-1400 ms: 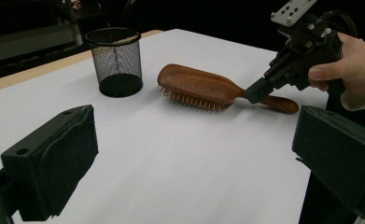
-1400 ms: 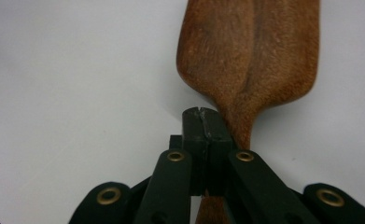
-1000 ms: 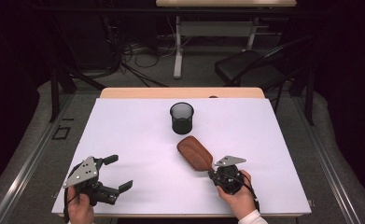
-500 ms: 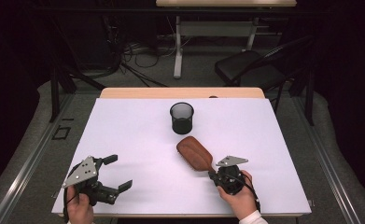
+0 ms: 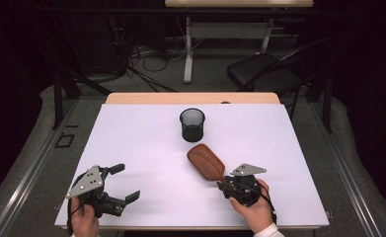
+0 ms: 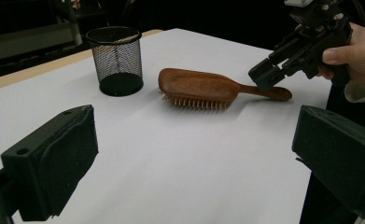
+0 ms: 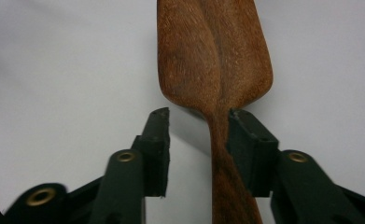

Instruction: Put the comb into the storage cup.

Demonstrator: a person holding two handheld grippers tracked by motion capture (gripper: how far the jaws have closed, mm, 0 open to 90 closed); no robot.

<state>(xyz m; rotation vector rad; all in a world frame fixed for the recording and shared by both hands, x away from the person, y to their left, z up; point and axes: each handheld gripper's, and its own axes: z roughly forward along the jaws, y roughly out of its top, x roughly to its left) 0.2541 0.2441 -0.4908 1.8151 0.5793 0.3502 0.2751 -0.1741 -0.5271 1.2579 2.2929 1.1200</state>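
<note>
Hairbrush (image 5: 206,161) lies bristles-down mid-desk (image 5: 141,143) near the mesh cup (image 5: 192,124); right tool (image 7: 196,135) straddles its handle neck, jaws apart and off-centre: centre it, then close; left tool (image 5: 121,183) agape, idle.

wooden hairbrush (image 5: 206,162) lies bristles-down beside mesh cup (image 5: 192,125).

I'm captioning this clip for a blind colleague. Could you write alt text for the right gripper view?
Seen from just above, the right gripper has its two black jaws open around the neck of a brown wooden hairbrush; one jaw is against the handle and the other stands apart. The brush lies back-up on a white table, its head pointing away.
</note>
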